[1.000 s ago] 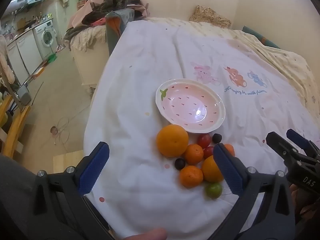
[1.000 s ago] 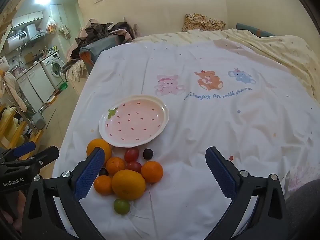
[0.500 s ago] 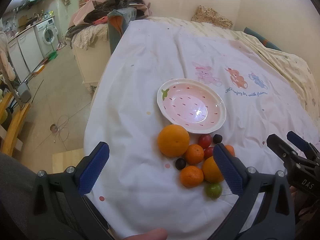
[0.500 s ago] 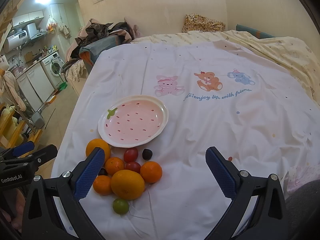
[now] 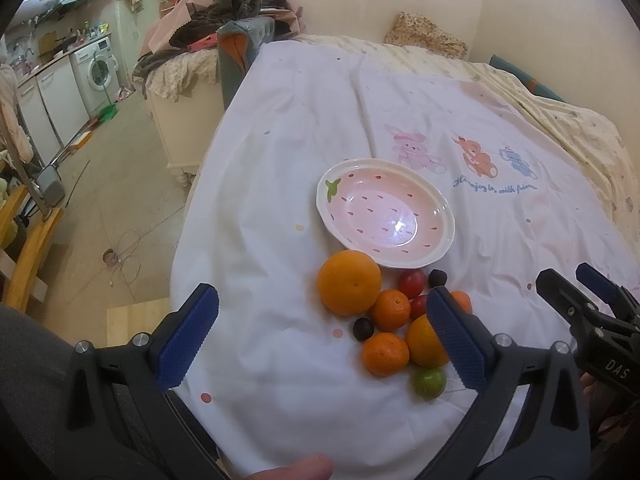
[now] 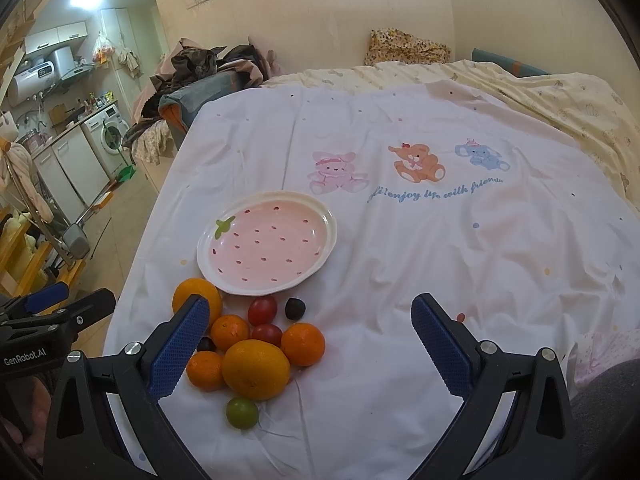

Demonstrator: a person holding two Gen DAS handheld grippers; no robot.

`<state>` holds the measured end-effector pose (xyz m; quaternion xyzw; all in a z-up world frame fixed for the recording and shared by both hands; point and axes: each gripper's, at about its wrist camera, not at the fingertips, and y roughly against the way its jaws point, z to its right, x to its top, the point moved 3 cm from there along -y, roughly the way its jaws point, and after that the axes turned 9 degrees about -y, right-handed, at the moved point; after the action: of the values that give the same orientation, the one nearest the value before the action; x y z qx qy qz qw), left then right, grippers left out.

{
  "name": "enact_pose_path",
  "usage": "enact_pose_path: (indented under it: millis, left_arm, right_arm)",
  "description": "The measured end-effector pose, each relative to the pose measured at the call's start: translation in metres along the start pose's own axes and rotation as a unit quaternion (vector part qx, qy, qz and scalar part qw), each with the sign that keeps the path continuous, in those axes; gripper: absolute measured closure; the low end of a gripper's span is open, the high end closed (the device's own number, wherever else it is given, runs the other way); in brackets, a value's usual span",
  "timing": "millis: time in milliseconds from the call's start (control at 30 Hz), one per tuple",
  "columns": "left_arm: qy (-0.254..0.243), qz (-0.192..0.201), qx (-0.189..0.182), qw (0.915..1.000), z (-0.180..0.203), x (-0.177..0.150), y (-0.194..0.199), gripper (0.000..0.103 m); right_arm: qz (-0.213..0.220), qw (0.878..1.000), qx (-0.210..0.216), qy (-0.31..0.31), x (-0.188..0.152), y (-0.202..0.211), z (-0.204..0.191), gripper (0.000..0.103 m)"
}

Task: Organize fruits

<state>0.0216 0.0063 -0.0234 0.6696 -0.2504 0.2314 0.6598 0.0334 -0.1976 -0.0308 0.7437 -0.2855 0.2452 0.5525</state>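
A pink strawberry-pattern plate [image 5: 436, 200] [image 6: 324, 216] lies empty on the white cloth. Just in front of it sits a cluster of fruit: a big orange [image 5: 349, 282] [image 6: 192, 290], another big orange [image 6: 256, 369] [image 5: 422, 340], several small tangerines [image 5: 385, 353] [image 6: 303, 344], red cherry tomatoes [image 5: 412, 283] [image 6: 262, 310], dark grapes [image 5: 363, 328] [image 6: 295, 308] and a green fruit [image 5: 429, 382] [image 6: 241, 412]. My left gripper [image 5: 322, 338] is open and empty, above the near-left side of the cluster. My right gripper [image 6: 310, 344] is open and empty, above the cluster's right side.
The white cloth [image 6: 440, 260] with cartoon animals covers a bed; its left edge drops to the floor [image 5: 112, 184]. A pile of clothes [image 5: 224, 12] lies at the far left. Kitchen units and a washing machine [image 5: 100, 68] stand further left.
Both grippers have shifted only slightly; the views have drifted a little. The fruit and plate have not moved.
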Motion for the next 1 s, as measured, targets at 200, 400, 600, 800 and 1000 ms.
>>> enact_pose_path:
  millis: [200, 400, 600, 800, 1000]
  left_arm:
    - [-0.001, 0.001, 0.0, 1.0, 0.0003, 0.0003, 0.0005, 0.001]
    - [-0.003, 0.0, 0.001, 1.0, 0.0004, 0.0013, 0.0001, 0.001]
    - [-0.001, 0.002, 0.001, 1.0, 0.001, 0.0003, 0.0003, 0.001]
    - [0.002, 0.004, 0.0, 1.0, 0.0001, 0.0016, 0.0018, 0.001]
    - [0.001, 0.003, 0.001, 1.0, -0.0008, 0.0015, 0.002, 0.001]
  right_arm:
    - [0.001, 1.0, 0.0, 0.001, -0.0004, -0.0002, 0.0001, 0.0]
    - [0.001, 1.0, -0.001, 0.001, 0.0002, 0.0003, -0.0001, 0.0]
    - [0.001, 1.0, -0.003, 0.0, -0.0004, 0.001, -0.0008, 0.0]
    - [0.003, 1.0, -0.004, 0.002, 0.0002, 0.002, -0.0009, 0.0]
    - [0.003, 1.0, -0.005, 0.002, 0.0004, 0.003, -0.0012, 0.0]
